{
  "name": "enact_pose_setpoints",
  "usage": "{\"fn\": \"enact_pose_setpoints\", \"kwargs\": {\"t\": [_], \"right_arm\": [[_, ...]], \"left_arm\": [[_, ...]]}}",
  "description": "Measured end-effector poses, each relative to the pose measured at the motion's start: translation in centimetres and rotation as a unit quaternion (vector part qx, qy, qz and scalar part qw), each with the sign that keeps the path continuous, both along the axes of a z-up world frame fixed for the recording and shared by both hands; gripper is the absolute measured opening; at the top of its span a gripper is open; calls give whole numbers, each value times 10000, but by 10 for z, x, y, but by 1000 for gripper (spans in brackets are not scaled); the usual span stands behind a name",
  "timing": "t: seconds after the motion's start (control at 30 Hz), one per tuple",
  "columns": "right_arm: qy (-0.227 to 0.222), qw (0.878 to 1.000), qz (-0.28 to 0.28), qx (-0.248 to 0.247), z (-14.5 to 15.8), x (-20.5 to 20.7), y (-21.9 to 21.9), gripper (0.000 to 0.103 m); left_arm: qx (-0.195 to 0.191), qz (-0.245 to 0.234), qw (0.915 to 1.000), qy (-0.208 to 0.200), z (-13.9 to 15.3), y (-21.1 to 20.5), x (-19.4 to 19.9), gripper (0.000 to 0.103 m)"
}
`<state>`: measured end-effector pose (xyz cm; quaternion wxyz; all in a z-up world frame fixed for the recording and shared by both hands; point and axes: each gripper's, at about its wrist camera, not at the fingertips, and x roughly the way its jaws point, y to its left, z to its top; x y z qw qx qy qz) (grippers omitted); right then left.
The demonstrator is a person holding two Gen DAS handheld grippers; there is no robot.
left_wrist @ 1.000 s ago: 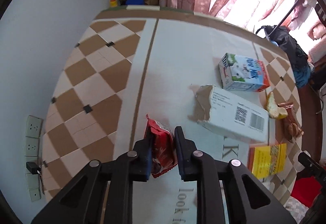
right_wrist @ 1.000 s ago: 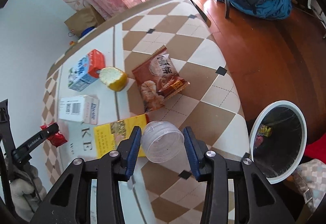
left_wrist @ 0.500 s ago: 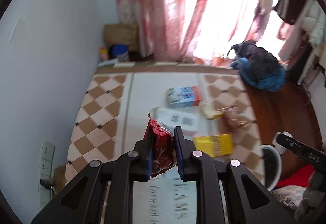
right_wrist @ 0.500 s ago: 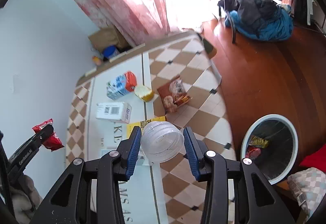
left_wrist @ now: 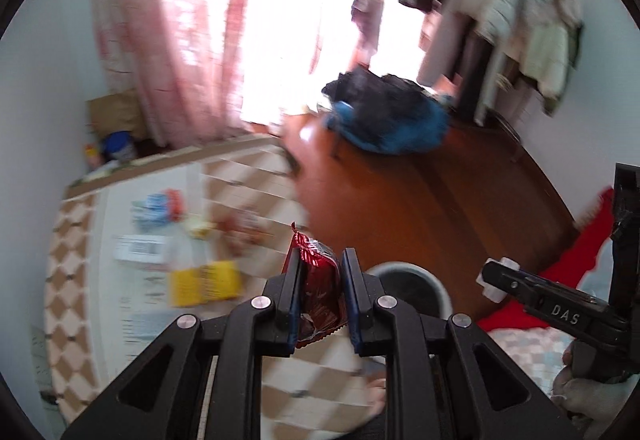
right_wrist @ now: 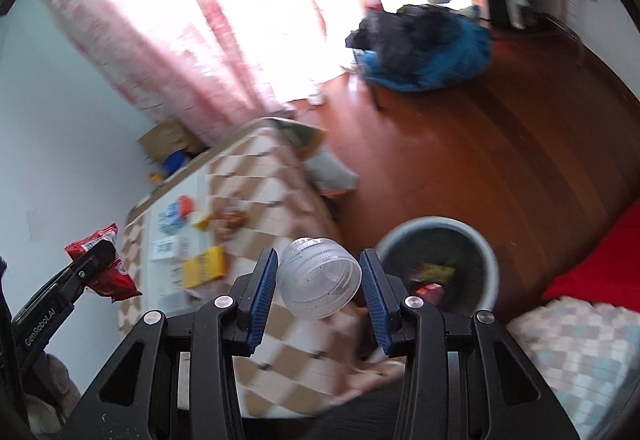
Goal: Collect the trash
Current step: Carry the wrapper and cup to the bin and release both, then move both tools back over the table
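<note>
A red snack wrapper (left_wrist: 318, 280) is clamped between the fingers of the left gripper (left_wrist: 320, 282), held above the table's (left_wrist: 72, 280) right edge. A clear plastic cup (right_wrist: 319, 283) is gripped by the right gripper (right_wrist: 319, 280) beside the bin (right_wrist: 486, 260), on the floor (right_wrist: 500, 143).

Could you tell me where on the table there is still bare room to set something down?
The checkered table is bare along its right strip nearest the trash bin. Its left-centre is crowded: milk carton, white box, yellow packet and snack bag.
</note>
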<state>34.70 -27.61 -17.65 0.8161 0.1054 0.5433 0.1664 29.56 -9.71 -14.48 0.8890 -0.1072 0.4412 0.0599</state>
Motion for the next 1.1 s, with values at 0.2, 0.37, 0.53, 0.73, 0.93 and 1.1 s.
{"fn": "enact_pose_setpoints", "kwargs": {"t": [0.2, 0.37, 0.53, 0.73, 0.93, 1.1], "right_arm": [[505, 9977, -434, -135, -55, 9, -83, 44], [1089, 9925, -539, -162, -119, 23, -124, 44], [1509, 9867, -487, -357, -181, 45, -135, 44], [2010, 9771, -386, -579, -237, 66, -139, 54], [2207, 9718, -397, -730, -259, 68, -141, 90], [2144, 9676, -266, -1308, -256, 61, -132, 103]], "left_arm": [[-460, -559, 9952, 662, -63, -75, 49, 15], [-729, -774, 9849, 1368, -125, -113, 84, 16], [-840, -854, 9743, 1908, -167, -130, 110, 20], [-676, -730, 9683, 2292, -193, -131, 128, 56], [-298, -514, 9699, 2361, -197, -119, 126, 97], [7, -402, 9708, 2365, -198, -110, 121, 98]]}}
